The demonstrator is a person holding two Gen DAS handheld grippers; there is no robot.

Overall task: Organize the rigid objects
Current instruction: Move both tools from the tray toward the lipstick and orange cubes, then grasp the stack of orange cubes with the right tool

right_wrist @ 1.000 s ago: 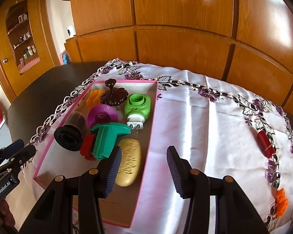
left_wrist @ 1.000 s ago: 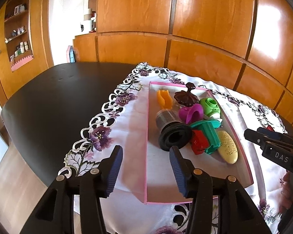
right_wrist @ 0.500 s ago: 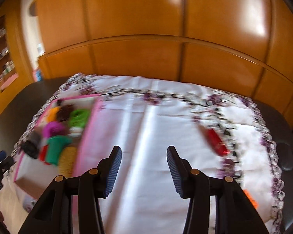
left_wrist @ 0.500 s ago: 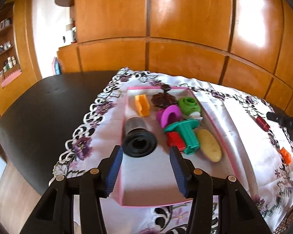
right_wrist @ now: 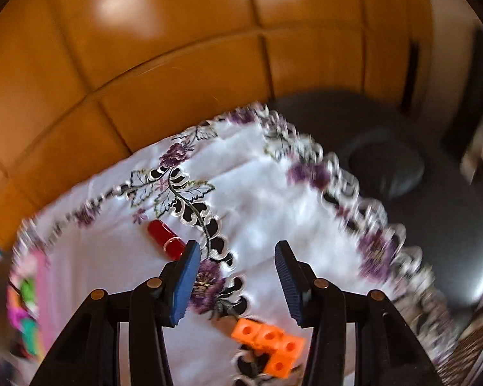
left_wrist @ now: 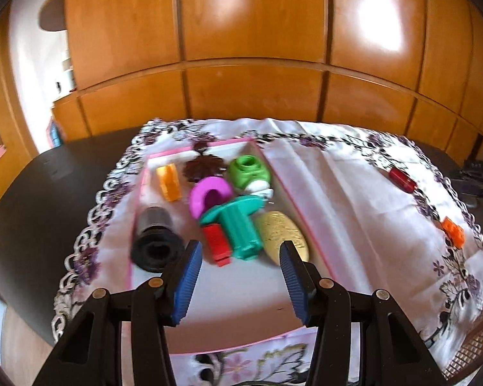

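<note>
Most of the sorting looks done: the shallow pink-rimmed cardboard tray (left_wrist: 306, 225) on the embroidered white tablecloth (left_wrist: 354, 199) already holds a black ribbed cylinder (left_wrist: 154, 241), a teal plastic T-shaped piece (left_wrist: 238, 222), a small red block (left_wrist: 217, 244), a yellow oval soap-like piece (left_wrist: 281, 234), a magenta ring (left_wrist: 209, 193), a green round plug-in (left_wrist: 248, 170), an orange clip (left_wrist: 169, 181) and a brown flower-shaped lid (left_wrist: 204, 165).

Left out on the cloth, well apart from the tray, are a red glossy cylinder (right_wrist: 164, 238) and an orange L-shaped cube block (right_wrist: 269, 347).

The right gripper (right_wrist: 236, 280) hangs open and empty above the orange block; the left gripper (left_wrist: 240, 278), also open and empty, hovers over the tray.

No writing is legible.
</note>
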